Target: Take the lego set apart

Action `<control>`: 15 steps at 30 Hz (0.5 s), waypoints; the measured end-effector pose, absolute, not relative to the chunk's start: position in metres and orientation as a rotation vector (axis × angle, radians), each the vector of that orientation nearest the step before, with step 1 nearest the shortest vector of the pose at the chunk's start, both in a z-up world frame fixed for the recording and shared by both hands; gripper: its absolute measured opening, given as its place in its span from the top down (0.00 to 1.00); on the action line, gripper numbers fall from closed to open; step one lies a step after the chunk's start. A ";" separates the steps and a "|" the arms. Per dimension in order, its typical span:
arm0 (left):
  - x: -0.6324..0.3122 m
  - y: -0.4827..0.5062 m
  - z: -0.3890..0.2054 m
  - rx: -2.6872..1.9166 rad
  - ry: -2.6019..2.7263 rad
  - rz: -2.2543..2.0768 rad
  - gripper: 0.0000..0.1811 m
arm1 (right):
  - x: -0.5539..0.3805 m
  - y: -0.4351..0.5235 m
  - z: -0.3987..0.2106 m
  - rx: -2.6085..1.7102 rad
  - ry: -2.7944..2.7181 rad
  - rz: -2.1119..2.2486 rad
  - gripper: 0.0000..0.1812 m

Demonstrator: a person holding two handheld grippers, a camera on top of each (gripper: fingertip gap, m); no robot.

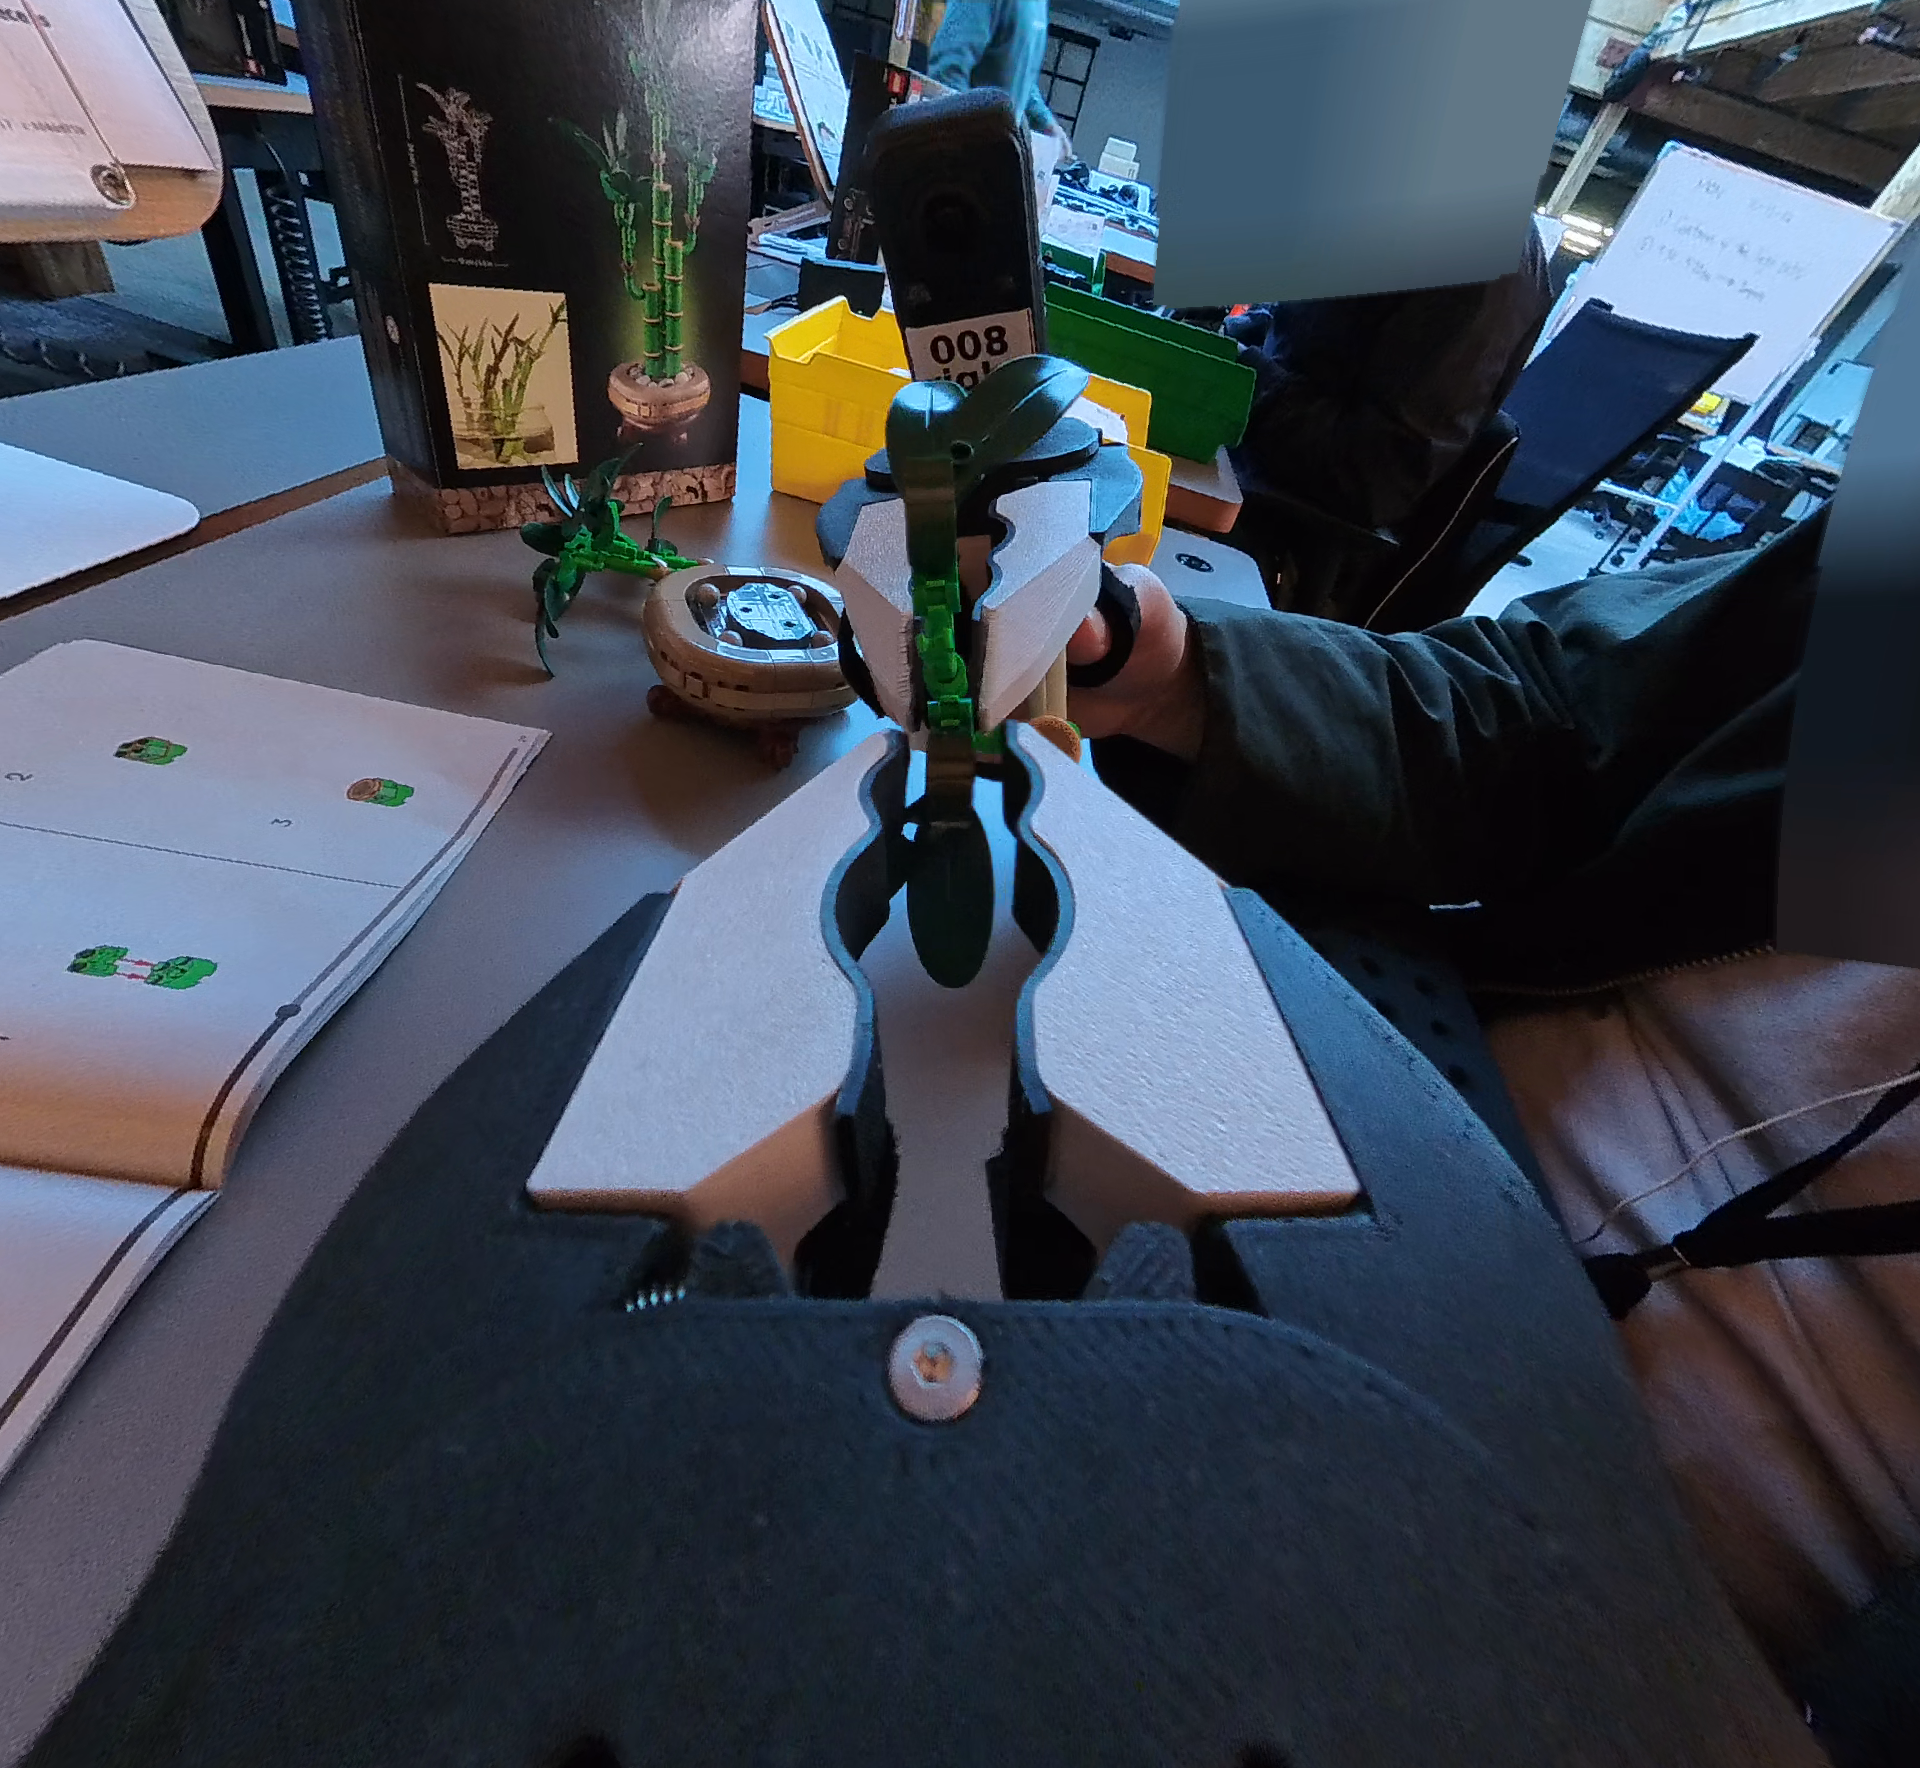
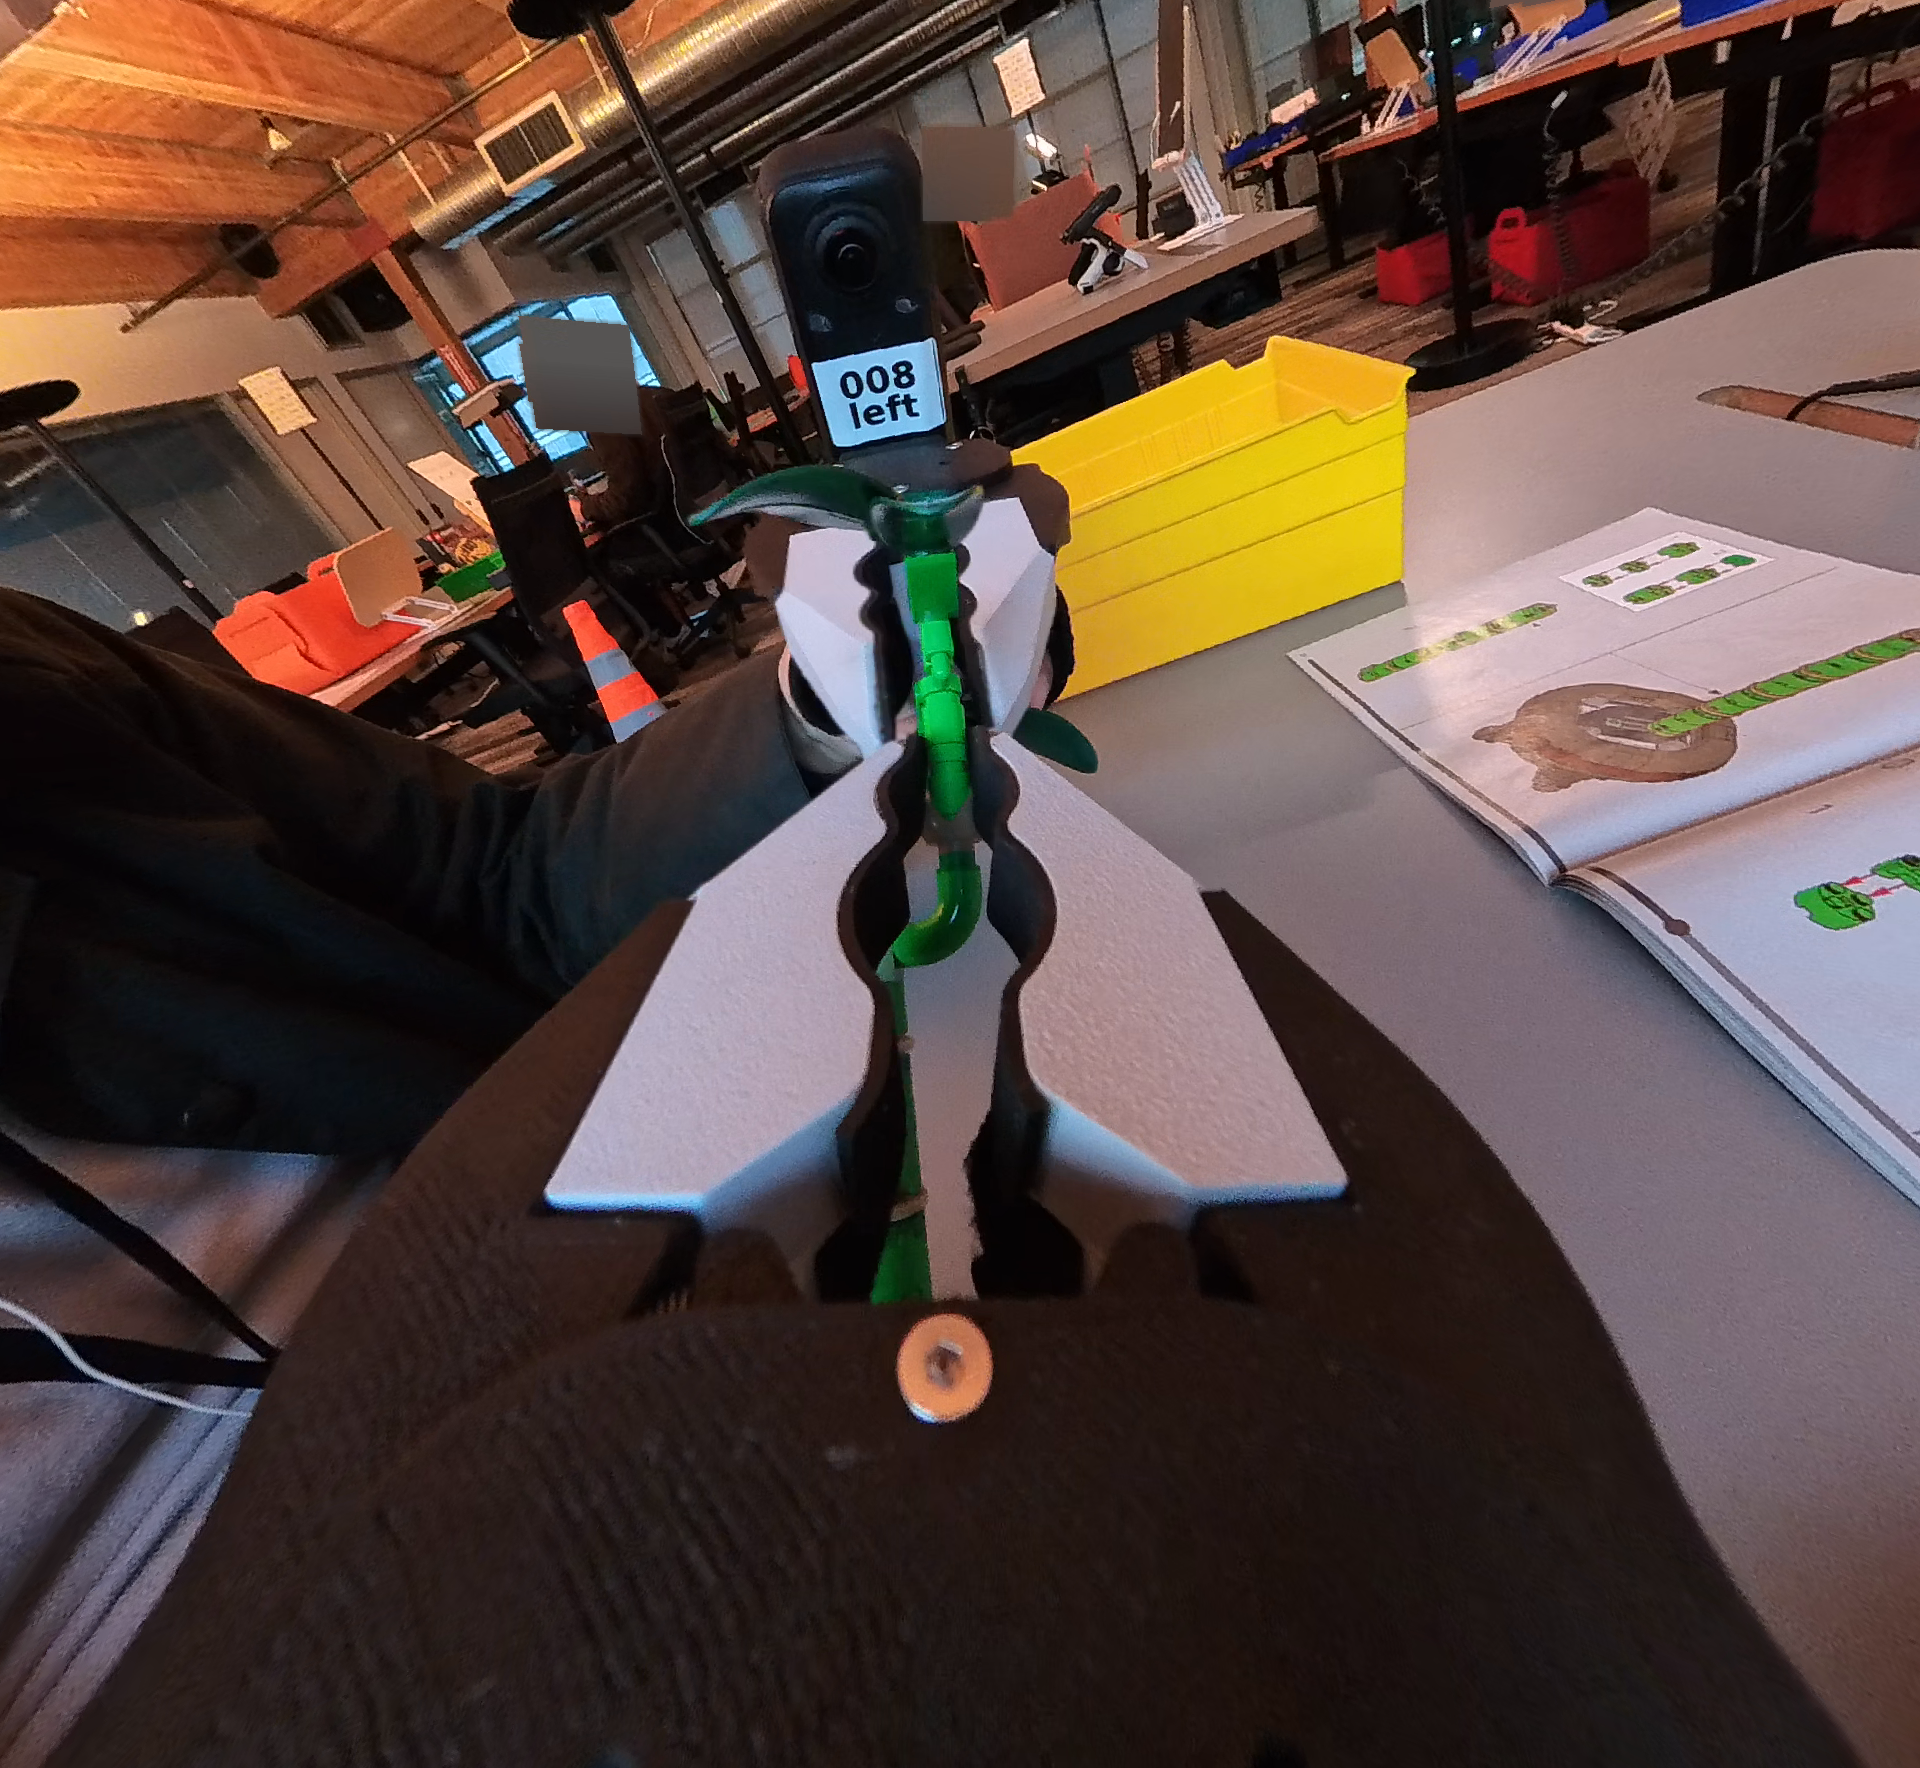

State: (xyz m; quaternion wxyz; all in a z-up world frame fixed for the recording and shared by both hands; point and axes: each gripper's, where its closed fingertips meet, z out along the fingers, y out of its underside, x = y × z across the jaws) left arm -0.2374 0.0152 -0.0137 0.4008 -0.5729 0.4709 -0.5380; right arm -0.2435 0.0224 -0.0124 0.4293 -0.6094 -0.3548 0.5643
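Note:
A green lego bamboo stem [image 1: 935,617] with dark green leaves [image 1: 977,409] is held in the air between both grippers. My left gripper [image 1: 951,747] is shut on its near end, where a dark leaf [image 1: 951,897] hangs between the fingers. My right gripper [image 1: 943,716] faces it tip to tip and is shut on the same stem. In the right wrist view my right gripper [image 2: 945,752] clamps the stem [image 2: 930,596], and the left gripper [image 2: 935,726] grips its far end. A tan lego pot base [image 1: 748,638] and another leafy green stalk [image 1: 592,544] lie on the table.
The lego box [image 1: 551,212] stands behind the pot base. An open instruction booklet [image 1: 208,887] lies at the left and also shows in the right wrist view [image 2: 1662,731]. A yellow bin [image 2: 1226,492] and a green bin [image 1: 1143,368] sit at the back. A person's sleeve [image 1: 1455,731] reaches in. The grippers are tip to tip, or close to it.

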 end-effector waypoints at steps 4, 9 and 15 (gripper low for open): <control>-0.238 0.018 -0.015 -1.458 1.192 -1.327 0.90 | -0.243 0.023 -0.013 -1.524 -0.887 1.401 0.96; -0.241 0.023 -0.016 -1.470 1.177 -1.284 0.87 | -0.241 0.024 -0.011 -1.519 -0.869 1.411 0.96; -0.241 0.018 -0.018 -1.466 1.223 -1.295 0.94 | -0.243 0.023 -0.014 -1.519 -0.886 1.404 0.96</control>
